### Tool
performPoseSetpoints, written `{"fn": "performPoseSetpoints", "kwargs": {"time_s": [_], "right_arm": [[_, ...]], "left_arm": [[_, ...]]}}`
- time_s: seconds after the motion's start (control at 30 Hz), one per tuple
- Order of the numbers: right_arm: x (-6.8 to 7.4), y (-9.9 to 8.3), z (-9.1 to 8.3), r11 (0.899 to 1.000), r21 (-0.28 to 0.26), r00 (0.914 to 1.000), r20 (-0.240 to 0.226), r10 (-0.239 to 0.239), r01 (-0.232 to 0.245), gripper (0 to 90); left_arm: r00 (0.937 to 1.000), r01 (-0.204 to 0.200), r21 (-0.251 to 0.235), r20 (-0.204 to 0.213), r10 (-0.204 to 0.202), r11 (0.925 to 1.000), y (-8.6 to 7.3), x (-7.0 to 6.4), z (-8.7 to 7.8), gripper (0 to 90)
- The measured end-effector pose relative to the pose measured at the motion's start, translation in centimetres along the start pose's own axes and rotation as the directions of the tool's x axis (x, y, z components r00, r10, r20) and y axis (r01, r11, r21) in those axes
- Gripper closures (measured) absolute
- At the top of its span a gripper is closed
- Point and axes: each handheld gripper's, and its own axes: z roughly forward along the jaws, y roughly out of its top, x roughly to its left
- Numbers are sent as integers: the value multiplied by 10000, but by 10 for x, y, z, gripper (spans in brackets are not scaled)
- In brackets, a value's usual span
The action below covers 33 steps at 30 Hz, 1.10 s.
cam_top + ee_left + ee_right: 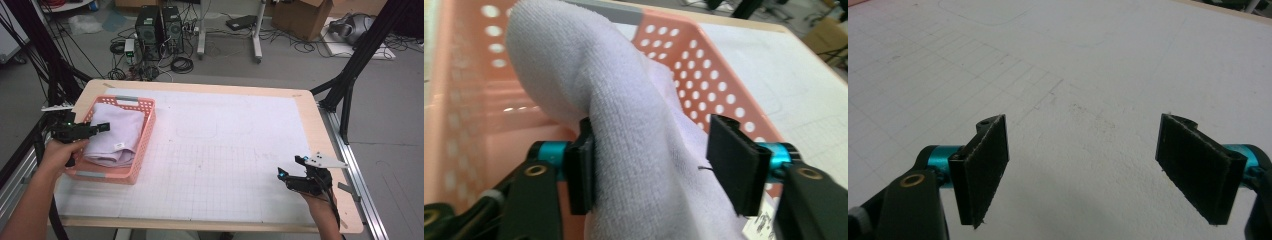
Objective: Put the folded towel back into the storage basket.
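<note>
1. A white gridded mat (225, 160) covers most of the wooden table (307, 107) — faint pencil outlines are drawn on it.
2. Two black computer towers (160, 30) stand on the floor beyond the table, with tangled cables (181, 64) beside them.
3. A cardboard box (305, 17) sits at the far right — a grey device (350, 27) lies just beside it.
4. Black frame struts (350, 85) rise at the table's right edge.

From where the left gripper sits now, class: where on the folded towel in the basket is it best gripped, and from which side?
Probably the raised fold of the lilac towel, approached from the near-left rim of the pink basket. That ridge stands up between the open left gripper, thin enough to pinch; the flat parts offer no edge.
</note>
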Motion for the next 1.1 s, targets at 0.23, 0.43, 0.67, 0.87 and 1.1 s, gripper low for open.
{"fn": "performPoseSetpoints", "kwargs": {"time_s": [0.23, 0.43, 0.67, 0.87, 1.1], "right_arm": [[1, 0, -1, 10000, 6, 10000, -17, 6, -6, 201], [2, 1, 0, 10000, 13, 10000, -39, -23, 23, 201], [1, 2, -3, 10000, -84, 10000, 6, -26, 26, 201], [1, 2, -4, 10000, -53, 10000, -16, -3, 3, 201], [1, 2, -3, 10000, -28, 10000, -28, -29, 29, 201]], "left_arm": [[9967, -26, -1605, -801, -104, 9870, 15, -3, -30, 357], [9973, -353, -976, -680, 288, 9946, 15, -14, -30, 378], [9893, -323, 655, -1398, 412, 9973, 0, -19, 2, 366], [9736, -33, 1674, -2244, 413, 9859, -7, -16, 24, 369], [9551, 453, 2685, -2939, 371, 9622, -15, -13, 53, 350]]}}
